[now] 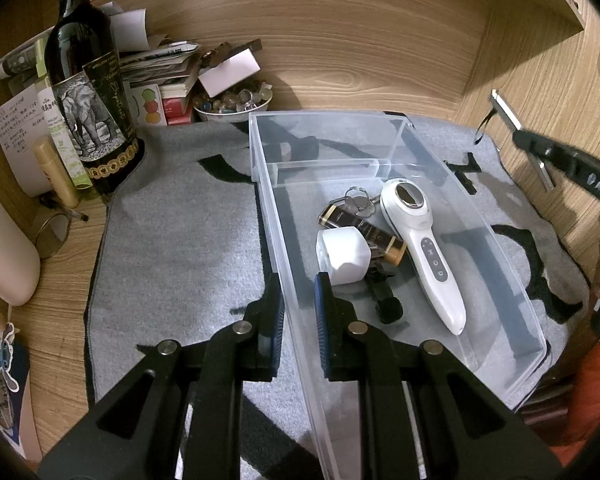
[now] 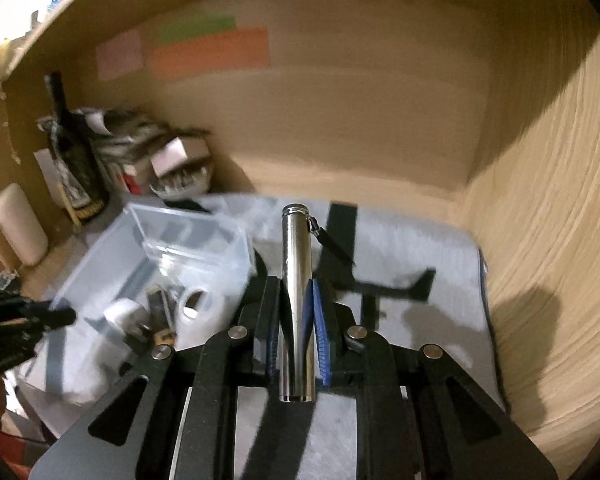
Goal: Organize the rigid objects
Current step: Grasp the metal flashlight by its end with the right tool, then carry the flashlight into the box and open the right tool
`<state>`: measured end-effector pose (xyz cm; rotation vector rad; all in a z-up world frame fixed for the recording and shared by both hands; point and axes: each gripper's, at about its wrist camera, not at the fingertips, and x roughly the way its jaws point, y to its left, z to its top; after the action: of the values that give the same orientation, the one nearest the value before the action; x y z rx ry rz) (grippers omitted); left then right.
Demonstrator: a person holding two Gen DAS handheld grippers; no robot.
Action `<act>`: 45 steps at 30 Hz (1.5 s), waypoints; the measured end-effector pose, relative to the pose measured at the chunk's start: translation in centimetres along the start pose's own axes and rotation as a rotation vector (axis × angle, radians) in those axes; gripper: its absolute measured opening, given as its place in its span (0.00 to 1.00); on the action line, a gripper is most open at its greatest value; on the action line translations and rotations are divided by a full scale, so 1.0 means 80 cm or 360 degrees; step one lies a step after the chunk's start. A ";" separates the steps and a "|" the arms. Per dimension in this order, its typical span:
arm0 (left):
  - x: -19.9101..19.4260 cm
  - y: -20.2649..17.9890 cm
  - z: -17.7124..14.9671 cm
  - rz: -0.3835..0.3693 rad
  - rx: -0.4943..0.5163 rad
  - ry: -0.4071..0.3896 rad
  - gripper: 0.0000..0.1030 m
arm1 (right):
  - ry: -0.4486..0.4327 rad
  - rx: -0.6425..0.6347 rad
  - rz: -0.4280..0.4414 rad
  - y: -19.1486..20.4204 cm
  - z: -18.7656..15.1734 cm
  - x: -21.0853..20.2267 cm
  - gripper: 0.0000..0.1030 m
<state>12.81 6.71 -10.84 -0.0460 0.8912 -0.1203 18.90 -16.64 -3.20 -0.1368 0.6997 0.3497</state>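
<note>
**Metal cylinder in hand, bin mostly loaded**

Left wrist view: left claw [image 1: 298,312] straddles the near wall of the clear bin [image 1: 512,280], one pad outside, one inside. Gap between pads looks wider than the wall, so can't tell if it is clamping or just placed around it. Bin sits on the grey mat [image 1: 172,240] on the desk [image 1: 60,280]. Already inside: white handheld device [image 1: 424,236], white cube-shaped thing [image 1: 344,254], dark gold-trimmed item [image 1: 364,232], keys [image 1: 356,200], a small black piece [image 1: 384,296]. Far divided compartment looks unfilled. Right claw [image 1: 540,152] is up at the right, carrying something metallic. Wine bottle [image 1: 88,92], papers, and a bowl of stones [image 1: 232,104] sit at the back, off the mat.

Right wrist view (blurry): right claw [image 2: 296,320] is clenched on a shiny metal cylinder [image 2: 297,300] with a short dark strap, held lengthwise between the pads, above the mat and to the right of the bin [image 2: 228,256]. Mat near it shows no other loose items.

Judgement: late stage. Most things are binned; the cylinder is left to drop in.
</note>
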 end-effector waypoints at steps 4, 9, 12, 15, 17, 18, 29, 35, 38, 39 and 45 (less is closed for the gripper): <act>0.000 0.000 0.000 -0.0001 -0.0001 0.0000 0.15 | -0.0088 -0.0058 0.0034 0.021 0.013 -0.017 0.14; 0.000 0.000 0.000 -0.0002 -0.0001 0.0000 0.15 | -0.0144 -0.0132 0.0107 0.048 0.019 -0.026 0.14; 0.000 0.000 0.000 -0.0002 -0.0001 0.0000 0.15 | -0.0147 -0.0179 0.0160 0.066 0.018 -0.024 0.14; 0.000 0.000 0.000 -0.0003 -0.0001 0.0000 0.15 | -0.0115 -0.0220 0.0211 0.081 0.015 -0.015 0.14; 0.000 0.001 0.000 -0.0005 -0.0003 0.0000 0.15 | -0.0079 -0.0252 0.0241 0.092 0.011 -0.005 0.14; 0.000 0.000 0.000 -0.0004 -0.0002 0.0000 0.15 | -0.0061 -0.0265 0.0251 0.097 0.009 0.000 0.14; 0.000 0.000 -0.002 -0.0009 -0.0007 -0.0004 0.15 | 0.0255 -0.0386 0.0297 0.125 -0.012 0.075 0.14; 0.000 -0.001 -0.002 -0.0009 -0.0007 -0.0003 0.15 | 0.0379 -0.0442 0.0296 0.129 -0.023 0.097 0.14; 0.000 0.000 -0.002 -0.0008 -0.0006 -0.0003 0.15 | 0.0399 -0.0464 0.0305 0.133 -0.026 0.099 0.14; 0.000 0.000 -0.002 -0.0008 -0.0006 -0.0003 0.15 | 0.0397 -0.0467 0.0306 0.133 -0.026 0.099 0.14; 0.001 -0.001 -0.001 -0.0005 -0.0003 -0.0002 0.15 | 0.0311 -0.0451 0.0292 0.130 -0.021 0.083 0.27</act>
<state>12.74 6.60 -10.95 -0.0493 0.8902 -0.1220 18.89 -5.53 -8.88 -0.3808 0.8560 0.6173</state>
